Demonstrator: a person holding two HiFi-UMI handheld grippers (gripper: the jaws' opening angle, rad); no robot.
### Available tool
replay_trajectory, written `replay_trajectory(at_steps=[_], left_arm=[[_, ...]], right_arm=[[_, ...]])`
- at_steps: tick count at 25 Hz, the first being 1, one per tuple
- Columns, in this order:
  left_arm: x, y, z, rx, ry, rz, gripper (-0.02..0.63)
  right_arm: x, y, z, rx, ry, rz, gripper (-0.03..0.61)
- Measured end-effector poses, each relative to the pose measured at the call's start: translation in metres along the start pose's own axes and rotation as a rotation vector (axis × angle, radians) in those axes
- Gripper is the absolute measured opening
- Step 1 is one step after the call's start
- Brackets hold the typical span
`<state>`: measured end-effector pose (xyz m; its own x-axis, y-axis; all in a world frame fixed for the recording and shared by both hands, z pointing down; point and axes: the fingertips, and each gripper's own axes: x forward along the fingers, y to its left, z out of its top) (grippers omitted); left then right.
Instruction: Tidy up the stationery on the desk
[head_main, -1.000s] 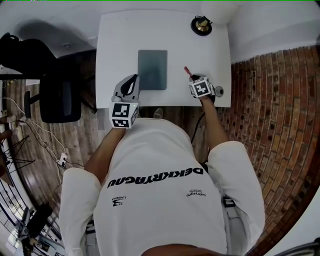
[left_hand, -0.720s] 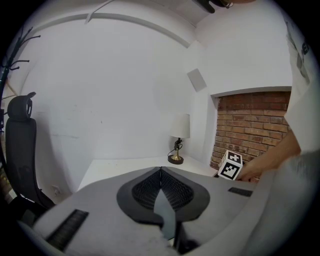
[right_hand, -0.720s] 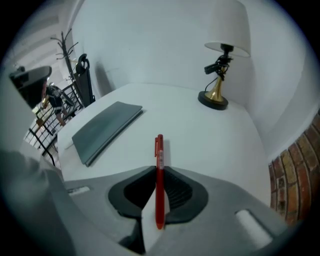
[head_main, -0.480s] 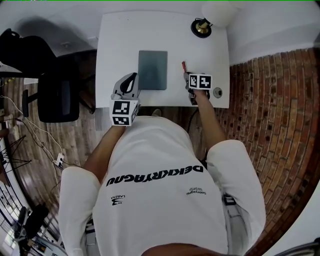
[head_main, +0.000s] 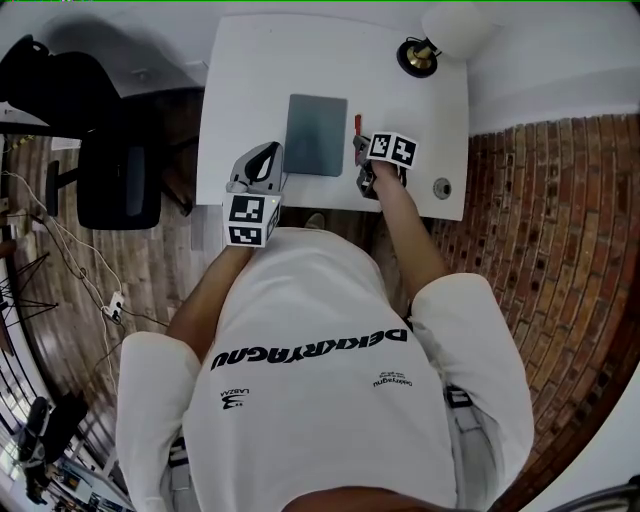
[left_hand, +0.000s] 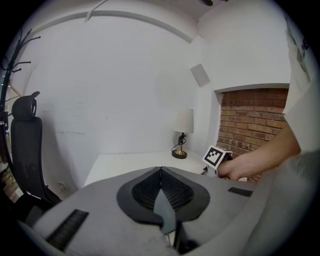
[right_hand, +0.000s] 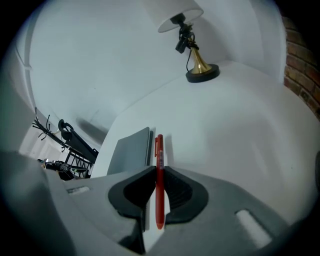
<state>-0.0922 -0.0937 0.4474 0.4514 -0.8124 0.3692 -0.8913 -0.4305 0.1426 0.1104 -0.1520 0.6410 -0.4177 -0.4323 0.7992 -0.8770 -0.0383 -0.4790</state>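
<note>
The right claw (right_hand: 159, 172) pinches a red pen (right_hand: 159, 150) between its pads, the pen lying parallel to and just beside the right edge of a grey notebook (head_main: 316, 134) on the white table (head_main: 240, 90). The left claw (left_hand: 161, 175) is pressed together, empty, near the notebook's left side.

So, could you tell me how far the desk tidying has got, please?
Done: nothing visibly put away; the grey notebook lies flat on the desk. In hand: the right gripper grips the red pen beside the notebook. Remaining: setting the pen down; the left gripper is shut, empty.
</note>
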Motion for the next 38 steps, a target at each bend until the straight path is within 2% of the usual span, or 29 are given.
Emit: replay_trajectory(at_steps=[12, 18, 21, 27, 38], left_arm=[[0.001, 0.012, -0.01, 0.0, 0.017, 0.013, -0.002], [0.0, 0.016, -0.012, -0.051, 0.019, 0.007, -0.002], [0.001, 0.012, -0.009, -0.076, 0.017, -0.014, -0.002], [0.001, 0.009, -0.008, -0.087, 0.018, -0.037, -0.002], [0.007, -0.001, 0.005, -0.055, -0.006, -0.084, -0.002]], right_arm=[[0.02, 0.012, -0.004, 0.025, 0.019, -0.035, 0.051], [0.022, 0.014, -0.008, -0.008, 0.024, -0.065, 0.051], [0.022, 0.015, -0.007, 0.011, 0.02, -0.054, 0.052], [0.018, 0.015, -0.003, 0.095, -0.024, -0.005, 0.066], [-0.042, 0.045, 0.032, 0.024, -0.236, 0.047, 0.066]])
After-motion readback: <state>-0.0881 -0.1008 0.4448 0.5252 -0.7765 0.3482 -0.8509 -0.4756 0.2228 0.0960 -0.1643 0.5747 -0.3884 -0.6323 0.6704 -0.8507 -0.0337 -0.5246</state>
